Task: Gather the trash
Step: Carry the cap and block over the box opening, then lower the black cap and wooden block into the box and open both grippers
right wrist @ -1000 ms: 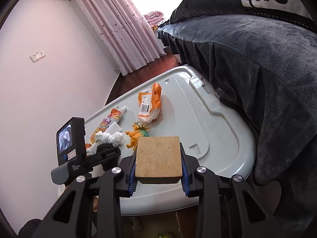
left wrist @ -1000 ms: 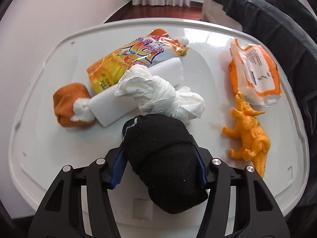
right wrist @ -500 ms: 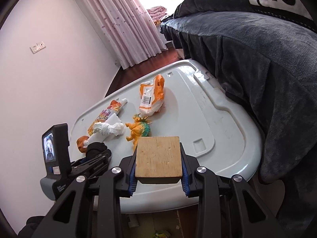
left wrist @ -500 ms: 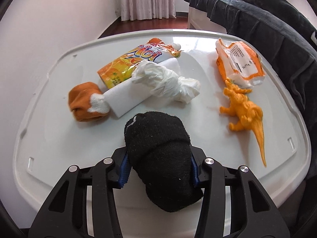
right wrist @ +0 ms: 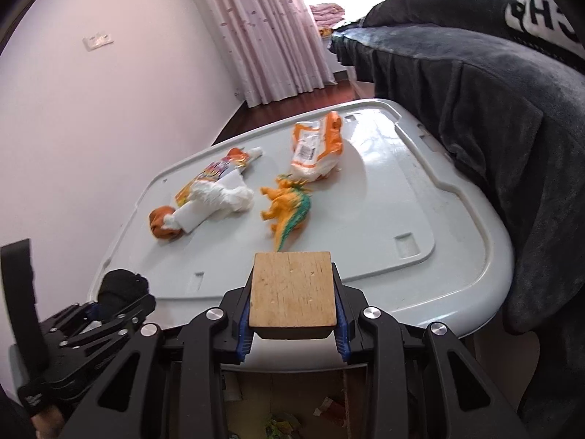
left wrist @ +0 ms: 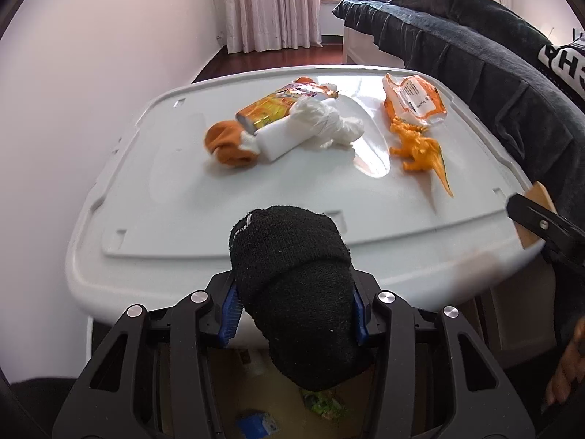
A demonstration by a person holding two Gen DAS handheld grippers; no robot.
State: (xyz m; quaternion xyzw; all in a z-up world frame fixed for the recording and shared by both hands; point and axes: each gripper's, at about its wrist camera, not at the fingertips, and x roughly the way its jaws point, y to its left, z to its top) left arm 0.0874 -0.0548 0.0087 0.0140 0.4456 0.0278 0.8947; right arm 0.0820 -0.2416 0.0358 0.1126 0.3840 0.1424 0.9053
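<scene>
A rolled black sock [left wrist: 292, 274] is clamped between the blue pads of my left gripper [left wrist: 294, 311], which hangs past the near edge of the white plastic lid [left wrist: 164, 183]. My right gripper [right wrist: 292, 325] is shut on a flat wooden block [right wrist: 292, 289], also at the lid's near edge. In the right wrist view the left gripper [right wrist: 120, 303] with the sock [right wrist: 122, 287] sits low on the left. On the lid lie an orange juice pouch [left wrist: 278, 106], crumpled white tissue [left wrist: 329, 124] and an orange-white snack bag [left wrist: 415, 102].
An orange sock ball [left wrist: 226, 144], a white roll [left wrist: 281, 139] and an orange toy dinosaur [left wrist: 416, 148] also lie on the lid. Below the near edge an open box [right wrist: 292, 413] holds scraps. A dark blanket [right wrist: 493, 109] drapes along the right side; a pale wall stands left.
Both grippers have drawn back from the pile to the lid's near edge. The left one carried the black sock off the lid surface and now hangs over the open box.
</scene>
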